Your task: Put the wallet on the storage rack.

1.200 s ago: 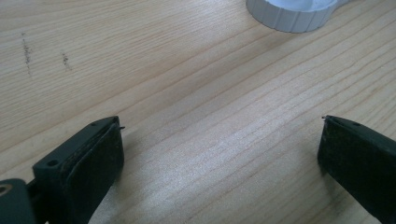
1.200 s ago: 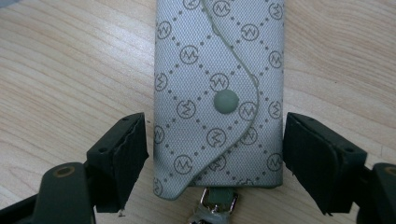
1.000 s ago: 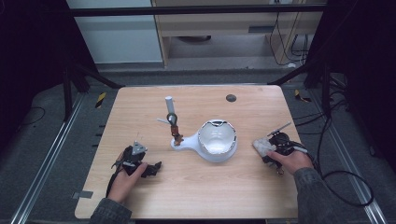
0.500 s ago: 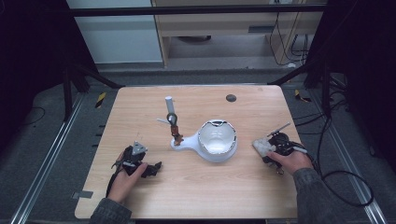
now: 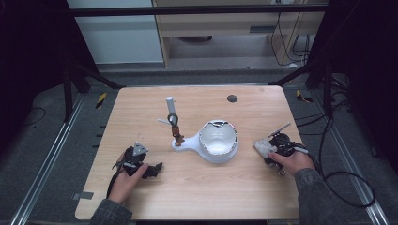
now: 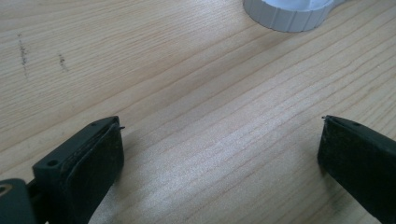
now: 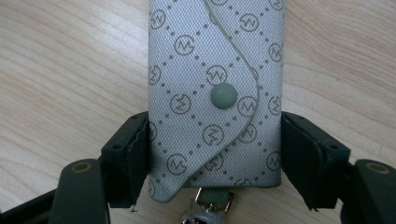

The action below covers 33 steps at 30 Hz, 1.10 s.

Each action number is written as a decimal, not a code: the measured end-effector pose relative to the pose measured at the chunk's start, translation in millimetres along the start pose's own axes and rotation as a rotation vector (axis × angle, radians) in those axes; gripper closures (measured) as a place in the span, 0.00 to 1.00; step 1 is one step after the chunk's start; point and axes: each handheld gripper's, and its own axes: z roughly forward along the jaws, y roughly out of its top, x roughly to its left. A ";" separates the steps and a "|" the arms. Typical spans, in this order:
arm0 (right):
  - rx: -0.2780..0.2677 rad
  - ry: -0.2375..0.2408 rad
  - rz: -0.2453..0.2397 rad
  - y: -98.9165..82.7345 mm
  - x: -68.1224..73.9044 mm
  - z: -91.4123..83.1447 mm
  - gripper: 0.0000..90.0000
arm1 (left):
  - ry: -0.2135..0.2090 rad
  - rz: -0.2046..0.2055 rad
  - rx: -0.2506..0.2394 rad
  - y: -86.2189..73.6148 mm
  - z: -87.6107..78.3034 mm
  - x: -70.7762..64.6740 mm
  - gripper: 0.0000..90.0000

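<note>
Right gripper (image 7: 215, 140) is clamped on a grey key pouch (image 7: 215, 93); both pads press its long sides, and the jaws have just been closing onto it. The pouch has a printed pattern, a curved flap and a round snap (image 7: 224, 96), with a metal clip poking out at the near end. It lies flat on the wood table (image 5: 197, 187). In the high view the pouch (image 5: 264, 147) sits at the right side of the table, just right of the white bowl stand (image 5: 217, 140), with the right hand (image 5: 293, 161) behind it. Left gripper (image 6: 219, 154) is wide open with nothing between the jaws, resting low over bare table. In the high view it (image 5: 141, 161) is at front left, well apart from the pouch. A stand post with a clamp (image 5: 173, 123) rises left of the bowl.
</note>
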 end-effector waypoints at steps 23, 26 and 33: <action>-0.102 -0.078 -0.212 10.4 30.1 -81.3 0.34 | -0.002 0.001 0.001 -0.1 -0.2 -0.5 0.00; -0.112 -0.090 -0.246 13.9 36.7 -90.0 0.34 | -0.002 0.001 0.000 -0.2 -0.1 -0.6 0.00; -0.128 -0.098 -0.301 20.8 49.8 -103.6 0.34 | -0.003 0.003 0.001 -0.1 -0.2 -0.7 0.00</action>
